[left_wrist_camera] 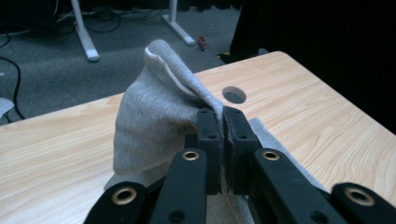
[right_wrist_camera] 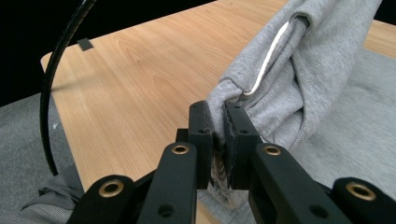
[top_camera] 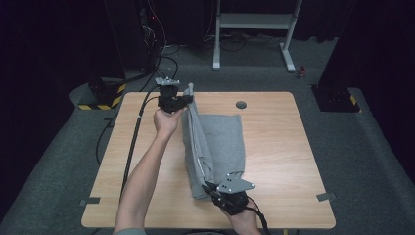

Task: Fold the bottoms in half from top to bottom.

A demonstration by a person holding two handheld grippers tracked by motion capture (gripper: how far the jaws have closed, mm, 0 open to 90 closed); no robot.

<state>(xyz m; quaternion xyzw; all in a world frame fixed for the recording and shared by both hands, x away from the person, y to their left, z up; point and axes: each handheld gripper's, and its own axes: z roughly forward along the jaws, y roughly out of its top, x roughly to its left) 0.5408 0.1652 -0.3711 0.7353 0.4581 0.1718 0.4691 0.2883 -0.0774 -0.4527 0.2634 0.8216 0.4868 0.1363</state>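
A grey garment (top_camera: 215,142) with a white inner trim lies lengthwise down the middle of the wooden table (top_camera: 274,147), its left edge lifted off the surface. My left gripper (top_camera: 188,99) is at the far end of it, shut on a bunched corner of the grey garment (left_wrist_camera: 159,102). My right gripper (top_camera: 209,188) is at the near end, shut on the lifted hem of the grey garment (right_wrist_camera: 299,79). In each gripper view the cloth is pinched between the two black jaws, at my left gripper (left_wrist_camera: 223,122) and at my right gripper (right_wrist_camera: 218,125).
A round cable hole (top_camera: 241,105) sits in the table just beyond the garment. Black cables (top_camera: 134,137) trail off the table's left side. A white desk frame (top_camera: 254,29) and dark stands rise behind the table. Grey tape tabs (top_camera: 326,197) mark the front corners.
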